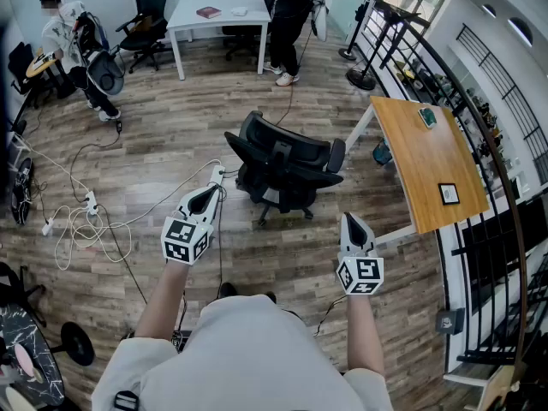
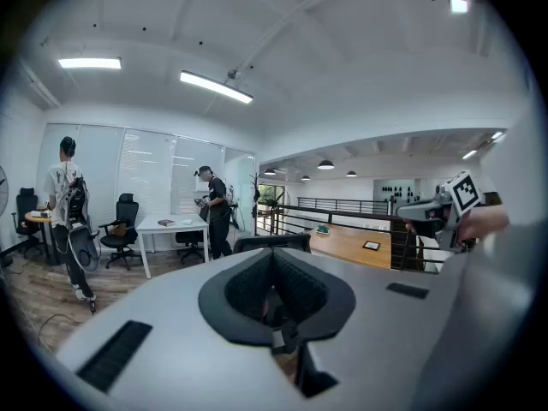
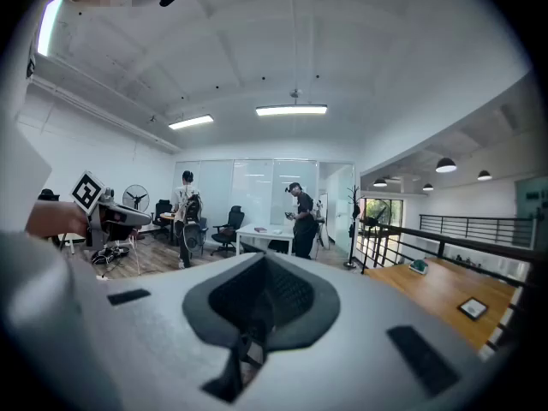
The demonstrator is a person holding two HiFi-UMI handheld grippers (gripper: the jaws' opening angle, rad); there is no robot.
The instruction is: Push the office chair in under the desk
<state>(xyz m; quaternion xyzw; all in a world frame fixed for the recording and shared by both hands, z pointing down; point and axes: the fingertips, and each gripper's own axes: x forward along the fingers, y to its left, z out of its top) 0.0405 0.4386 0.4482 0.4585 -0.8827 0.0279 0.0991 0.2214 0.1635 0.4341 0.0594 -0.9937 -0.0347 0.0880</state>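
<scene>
Arms were out front, left gripper (image 1: pixel 211 192) and right gripper (image 1: pixel 349 220) both clenched empty, tipped slightly down. Black curvy office chair (image 1: pixel 282 165) stood ahead, beside the flat wooden desk (image 1: pixel 428 157), not under it

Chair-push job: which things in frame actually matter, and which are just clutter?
In play:
- office chair, standing clear of the desk
- wooden desk
- left gripper and right gripper, both shut and empty

Lying about:
- white table
- power strip with cables on the floor
- teal object and black frame on the desk
</scene>
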